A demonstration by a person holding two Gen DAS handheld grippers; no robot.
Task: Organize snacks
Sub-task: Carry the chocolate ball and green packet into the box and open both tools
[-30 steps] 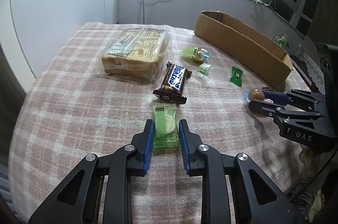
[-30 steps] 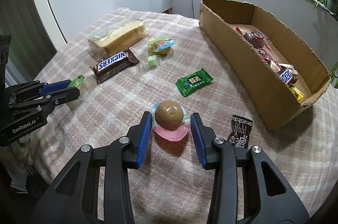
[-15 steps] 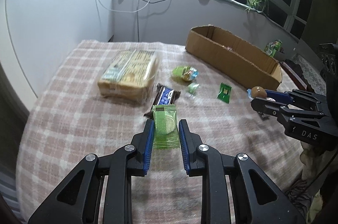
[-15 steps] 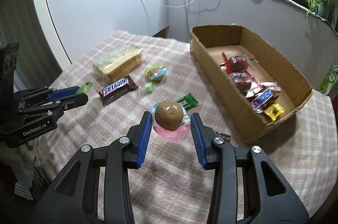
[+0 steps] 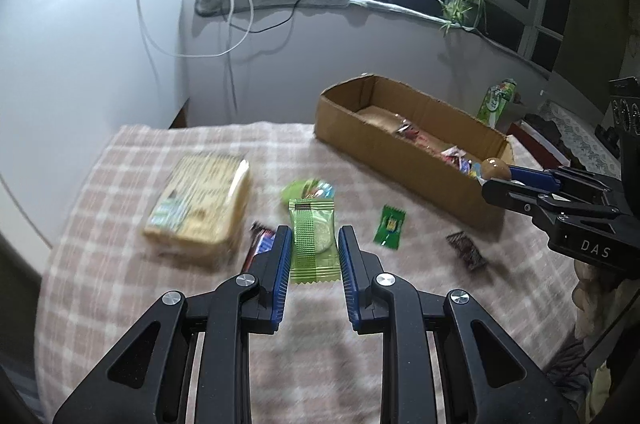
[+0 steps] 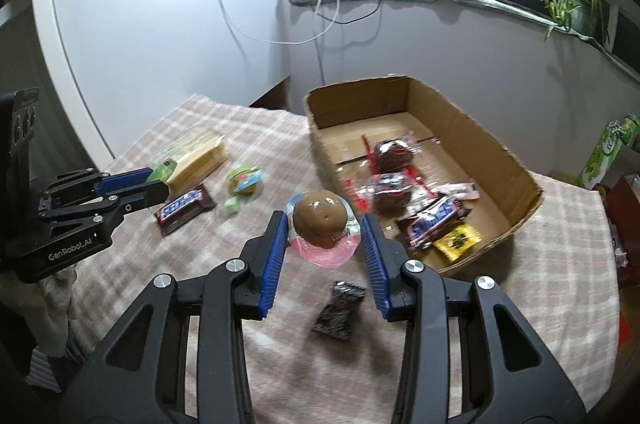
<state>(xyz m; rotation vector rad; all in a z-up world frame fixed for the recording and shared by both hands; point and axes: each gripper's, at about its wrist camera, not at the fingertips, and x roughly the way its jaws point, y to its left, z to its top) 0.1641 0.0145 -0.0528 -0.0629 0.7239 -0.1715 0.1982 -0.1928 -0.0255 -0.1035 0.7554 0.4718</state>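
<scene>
Lifted clear of the checked tablecloth: two light snacks. At 2 o'clock, the cardboard box, partly filled. In the right gripper, pinched at its sides, a round brown egg-shaped treat in a clear cup: probably slick and crushable, best held low. In the left gripper, clamped narrow by the edges, a flat green packet: light, crinkly, likely brittle inside.
</scene>
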